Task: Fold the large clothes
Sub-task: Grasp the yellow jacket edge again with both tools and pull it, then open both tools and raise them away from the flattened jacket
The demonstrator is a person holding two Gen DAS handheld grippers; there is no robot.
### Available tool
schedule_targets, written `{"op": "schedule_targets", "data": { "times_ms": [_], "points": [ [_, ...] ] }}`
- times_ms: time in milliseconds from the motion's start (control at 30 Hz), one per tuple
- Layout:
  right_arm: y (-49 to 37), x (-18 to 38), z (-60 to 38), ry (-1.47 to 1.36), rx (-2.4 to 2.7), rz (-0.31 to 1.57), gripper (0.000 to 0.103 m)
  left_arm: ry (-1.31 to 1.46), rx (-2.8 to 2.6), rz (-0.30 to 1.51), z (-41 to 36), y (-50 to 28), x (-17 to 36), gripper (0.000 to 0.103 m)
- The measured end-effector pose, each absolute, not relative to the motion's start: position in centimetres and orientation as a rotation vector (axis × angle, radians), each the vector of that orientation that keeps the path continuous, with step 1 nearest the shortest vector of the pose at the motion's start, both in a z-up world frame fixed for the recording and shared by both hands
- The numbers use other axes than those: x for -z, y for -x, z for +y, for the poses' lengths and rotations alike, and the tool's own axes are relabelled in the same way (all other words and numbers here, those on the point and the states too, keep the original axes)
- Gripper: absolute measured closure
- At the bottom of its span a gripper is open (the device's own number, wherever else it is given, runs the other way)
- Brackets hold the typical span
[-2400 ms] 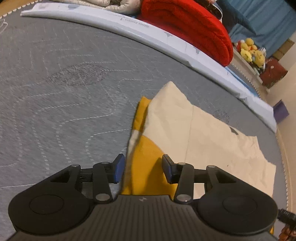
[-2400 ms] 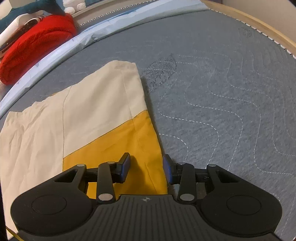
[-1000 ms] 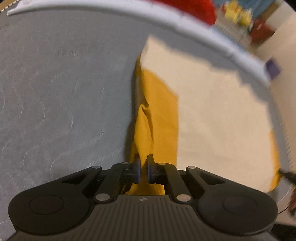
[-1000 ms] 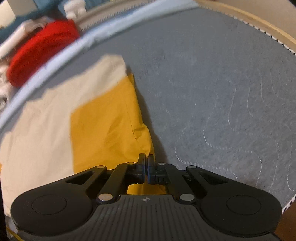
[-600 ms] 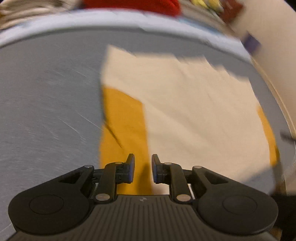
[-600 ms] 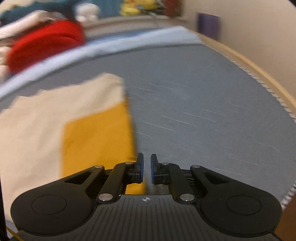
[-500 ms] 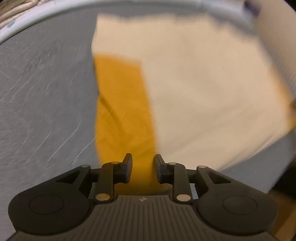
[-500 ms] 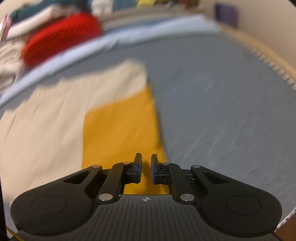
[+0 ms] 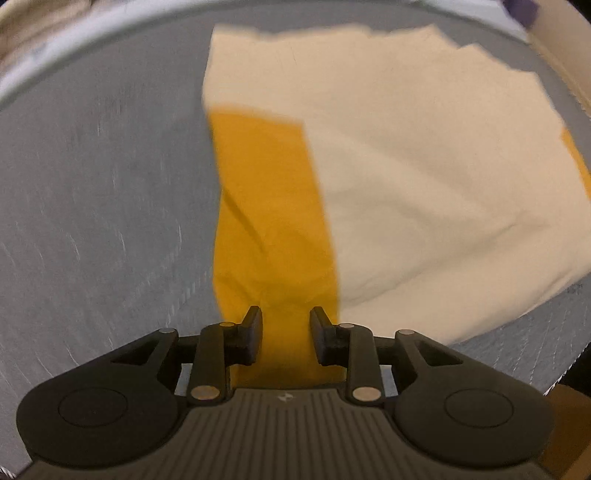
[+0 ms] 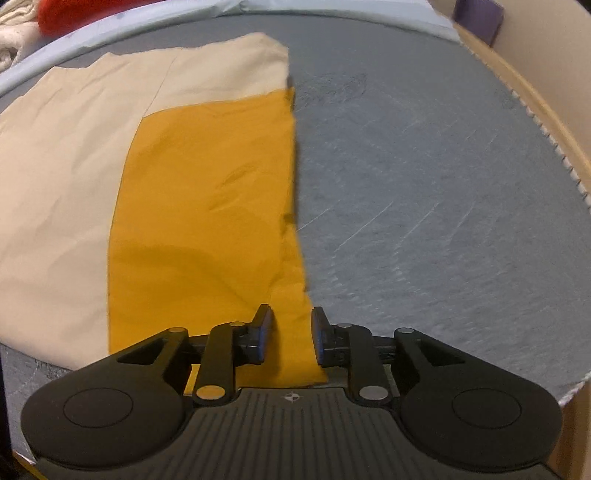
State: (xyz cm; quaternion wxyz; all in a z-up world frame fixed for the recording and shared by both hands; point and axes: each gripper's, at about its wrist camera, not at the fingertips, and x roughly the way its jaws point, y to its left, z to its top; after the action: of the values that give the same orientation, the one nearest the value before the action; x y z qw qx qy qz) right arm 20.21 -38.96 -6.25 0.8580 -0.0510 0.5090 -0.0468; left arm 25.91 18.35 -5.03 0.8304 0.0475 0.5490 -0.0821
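A large cream and mustard-yellow garment (image 9: 406, 177) lies spread on the grey quilted mattress (image 9: 92, 221). In the left wrist view its yellow band (image 9: 269, 221) runs down to my left gripper (image 9: 286, 328), which is open above the band's near end. In the right wrist view the garment (image 10: 74, 166) fills the left half, with its yellow panel (image 10: 207, 221) along the right edge. My right gripper (image 10: 291, 328) is open over the panel's near right corner. Neither gripper holds cloth.
A pale blue rolled edge (image 10: 110, 26) borders the mattress at the back, with a red blanket (image 10: 74, 11) behind it. A tan wall and mattress rim (image 10: 535, 103) run along the right. A purple object (image 10: 480, 14) sits at the far right corner.
Both grippers were shut on the yellow edge one second ago. They have since opened and let go. The garment now lies flatter and more spread out.
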Motion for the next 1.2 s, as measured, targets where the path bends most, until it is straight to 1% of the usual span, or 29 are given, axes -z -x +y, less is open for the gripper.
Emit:
{"op": "schedule_targets", "data": {
  "times_ms": [33, 67, 233, 300, 367, 433, 533, 567, 600, 633, 667, 700, 1000, 1200],
  "points": [
    [-19.7, 5.1, -38.9, 0.113, 0.12, 1.028, 0.08, -0.098, 0.179, 1.125, 18.2, -25.6, 4.1, 0.067],
    [-19.4, 3.4, -39.0, 0.09, 0.129, 0.966, 0.08, -0.089, 0.179, 1.086, 18.2, -25.3, 3.0, 0.062],
    [-15.0, -4.5, -36.5, -0.004, 0.073, 0.658, 0.078, -0.081, 0.137, 0.856, 16.5, -22.0, -3.6, 0.047],
    [-12.1, -6.8, -34.7, -0.017, 0.023, 0.546, 0.077, -0.076, 0.137, 0.773, 14.4, -19.4, -6.1, 0.039],
    [-9.3, -8.1, -32.9, -0.025, -0.018, 0.466, 0.074, -0.07, 0.139, 0.715, 13.0, -17.1, -7.5, 0.026],
    [-6.9, -8.3, -31.5, -0.034, -0.056, 0.407, 0.072, -0.065, 0.129, 0.656, 11.5, -14.9, -8.0, 0.023],
    [-4.9, -6.7, -30.4, -0.065, -0.089, 0.363, 0.072, -0.04, 0.129, 0.611, 9.6, -11.8, -6.9, 0.023],
    [-4.6, -6.0, -30.3, -0.079, -0.095, 0.366, 0.072, -0.024, 0.133, 0.609, 9.2, -10.9, -5.9, 0.025],
    [-4.8, -5.0, -30.2, -0.086, -0.094, 0.393, 0.072, -0.001, 0.149, 0.623, 8.9, -10.0, -4.8, 0.029],
    [-5.0, -4.4, -30.0, -0.083, -0.084, 0.423, 0.072, 0.037, 0.182, 0.675, 8.7, -9.8, -3.4, 0.05],
    [-5.1, -4.0, -29.9, -0.079, -0.079, 0.434, 0.072, 0.077, 0.197, 0.752, 8.7, -10.2, -2.4, 0.084],
    [-4.8, -3.9, -29.6, -0.074, -0.084, 0.432, 0.072, 0.108, 0.186, 0.799, 9.2, -10.8, -1.2, 0.093],
    [-5.6, -2.8, -28.8, -0.075, -0.058, 0.481, 0.072, 0.236, 0.094, 0.889, 11.2, -13.8, 1.8, 0.094],
    [-5.3, -2.5, -28.6, -0.058, -0.067, 0.485, 0.072, 0.311, 0.097, 0.912, 11.4, -14.6, 2.6, 0.091]
  ]
}}
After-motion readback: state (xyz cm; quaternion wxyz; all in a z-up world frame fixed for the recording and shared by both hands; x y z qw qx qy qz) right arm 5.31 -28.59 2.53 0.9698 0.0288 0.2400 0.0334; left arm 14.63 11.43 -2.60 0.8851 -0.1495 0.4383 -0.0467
